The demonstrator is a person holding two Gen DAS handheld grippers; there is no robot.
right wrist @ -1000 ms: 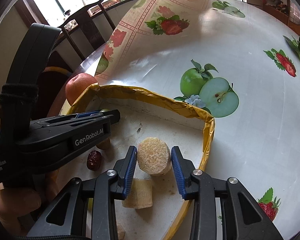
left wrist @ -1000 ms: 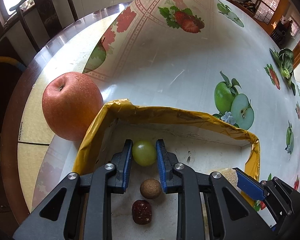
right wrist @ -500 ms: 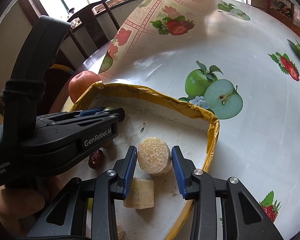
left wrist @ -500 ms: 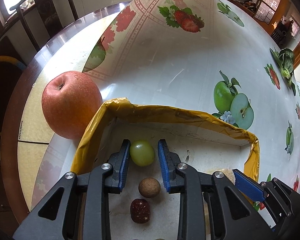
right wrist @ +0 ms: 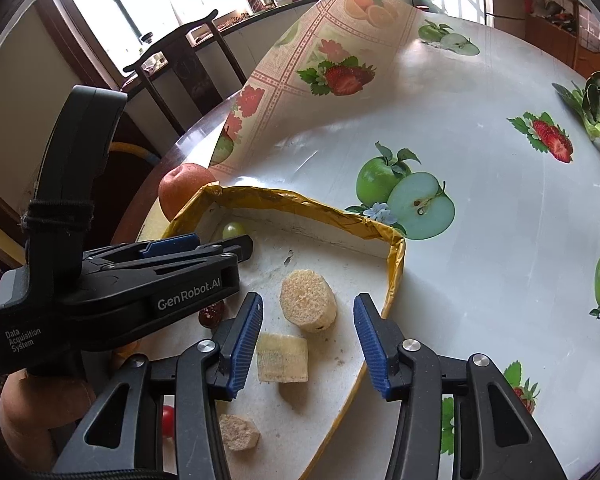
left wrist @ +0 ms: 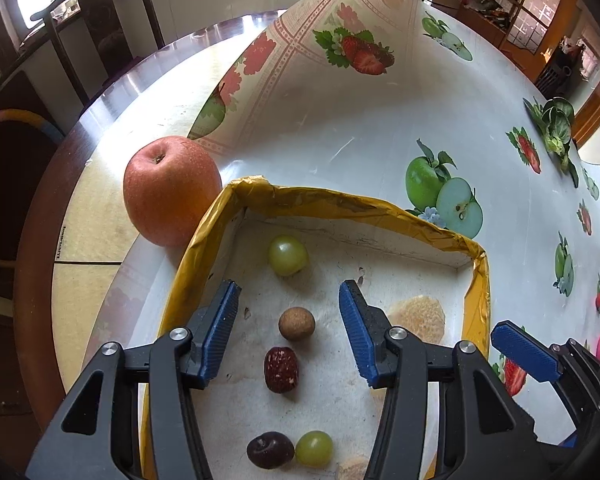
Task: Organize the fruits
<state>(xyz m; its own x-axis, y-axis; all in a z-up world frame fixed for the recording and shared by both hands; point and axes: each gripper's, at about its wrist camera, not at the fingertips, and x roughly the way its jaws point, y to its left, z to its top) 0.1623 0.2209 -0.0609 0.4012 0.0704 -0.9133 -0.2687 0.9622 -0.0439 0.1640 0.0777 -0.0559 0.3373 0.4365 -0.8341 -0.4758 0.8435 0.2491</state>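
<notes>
Glossy fruit-print oilcloth (left wrist: 340, 152) bears a yellow-taped tray (left wrist: 340, 204); the left gripper (right wrist: 204, 246) (lettered "GenRobot.AI") and right gripper (right wrist: 308, 332) are both opening, empty, over wrinkled dates and spongy rounds.

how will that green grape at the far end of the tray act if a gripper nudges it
The green grape looks round and smooth, so it would probably roll across the flat tray floor. Its glossy skin may slip between pads, and it is likely soft enough to bruise.

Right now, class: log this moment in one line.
left gripper: opening, empty | right gripper: opening, empty | green grape: in tray | apple: outside
</notes>
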